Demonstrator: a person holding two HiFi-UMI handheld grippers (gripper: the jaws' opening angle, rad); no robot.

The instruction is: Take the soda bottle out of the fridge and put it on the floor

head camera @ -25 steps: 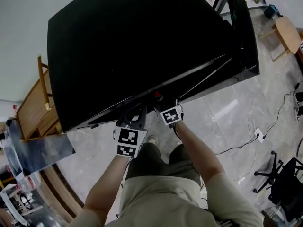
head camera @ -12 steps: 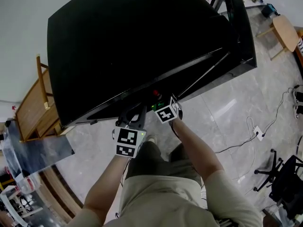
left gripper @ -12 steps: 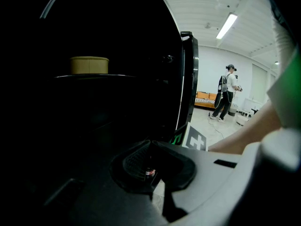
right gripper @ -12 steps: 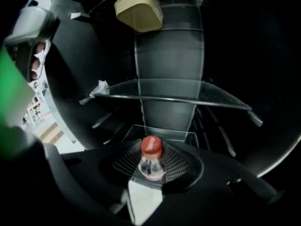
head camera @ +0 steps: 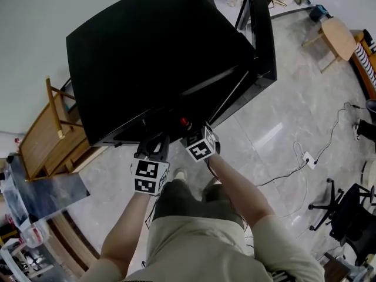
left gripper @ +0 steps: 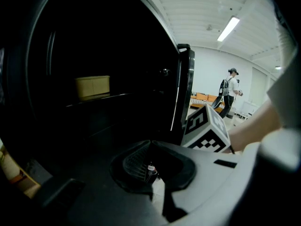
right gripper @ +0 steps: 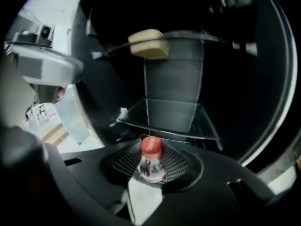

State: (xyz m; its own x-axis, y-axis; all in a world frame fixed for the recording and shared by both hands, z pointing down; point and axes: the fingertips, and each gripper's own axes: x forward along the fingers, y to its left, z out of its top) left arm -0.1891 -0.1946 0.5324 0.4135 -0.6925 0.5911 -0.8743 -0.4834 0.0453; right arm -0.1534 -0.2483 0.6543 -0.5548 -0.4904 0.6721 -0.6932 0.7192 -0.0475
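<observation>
**Q:** Right side status?
**Me:** My right gripper (right gripper: 151,149) is clamped on the bottle (right gripper: 151,167). There's a pad on either side of the neck, just under the red cap (right gripper: 151,146). The bottle is upright between the jaws, with its cap towards the camera.

**Q:** Where's that relative to the fridge?
**Me:** Low down at the open front of the fridge (head camera: 158,57). In the head view the cap sits just under the cabinet's front edge, right ahead of my right cube (head camera: 200,147). In the right gripper view a glass shelf (right gripper: 169,119) is behind the bottle. A tan box (right gripper: 148,44) sits on the shelf above that. I can't see the bottle's base, so I can't tell whether it's past the sill. The grey tiled floor (head camera: 276,128) is below both grippers.

**Q:** Door?
**Me:** The door (head camera: 262,34) is swung wide open on the right side.

**Q:** Left side?
**Me:** My left gripper (left gripper: 150,147) is just beside the right one, aimed into the same opening. Its jaw tips touch at the far end, and the pads bow round a hollow. A small dark thing (left gripper: 150,170) with a pale band shows in that hollow. It's too dark to say whether it's pinched or lies beyond the jaws. The right cube shows just to the right of these jaws.

**Q:** Anything else in frame?
**Me:** The left gripper view shows a person (left gripper: 230,91) standing well past the door.
</observation>
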